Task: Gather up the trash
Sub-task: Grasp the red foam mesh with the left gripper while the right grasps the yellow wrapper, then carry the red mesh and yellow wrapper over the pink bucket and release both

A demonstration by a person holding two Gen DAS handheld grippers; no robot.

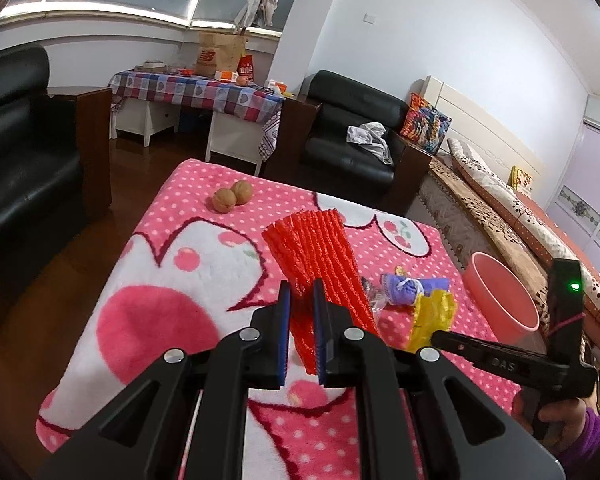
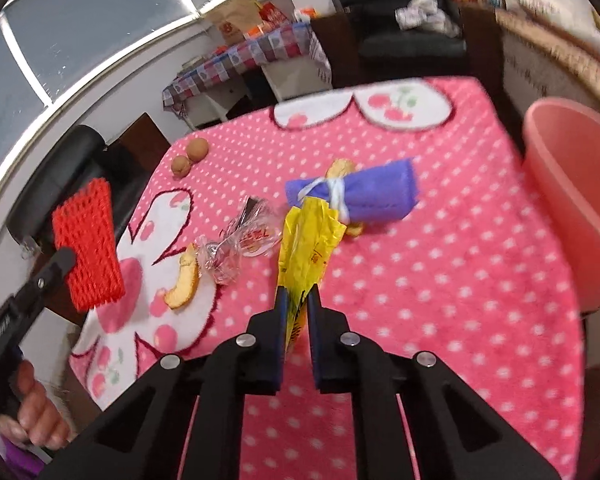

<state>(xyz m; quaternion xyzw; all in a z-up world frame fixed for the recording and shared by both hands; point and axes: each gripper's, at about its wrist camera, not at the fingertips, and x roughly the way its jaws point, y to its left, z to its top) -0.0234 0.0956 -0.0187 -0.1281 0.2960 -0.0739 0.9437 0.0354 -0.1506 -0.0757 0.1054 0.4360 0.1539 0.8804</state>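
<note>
My left gripper (image 1: pixel 301 286) is shut on a red foam net sleeve (image 1: pixel 320 248) and holds it above the pink dotted blanket (image 1: pixel 160 280); the sleeve also shows in the right wrist view (image 2: pixel 88 240). My right gripper (image 2: pixel 297 296) is shut on a yellow wrapper (image 2: pixel 306 248), also seen in the left wrist view (image 1: pixel 432 316). On the blanket lie a purple wrapper tied with white string (image 2: pixel 364 192), a clear crinkled wrapper (image 2: pixel 240 244) and a piece of peel (image 2: pixel 184 284). A pink bin (image 2: pixel 572 200) stands at the right edge.
Two walnuts (image 1: pixel 232 196) lie at the far left of the blanket. Black armchairs (image 1: pixel 352 136) stand beyond and to the left. A checked table (image 1: pixel 196 92) with bags is at the back. A bed (image 1: pixel 520 216) runs along the right.
</note>
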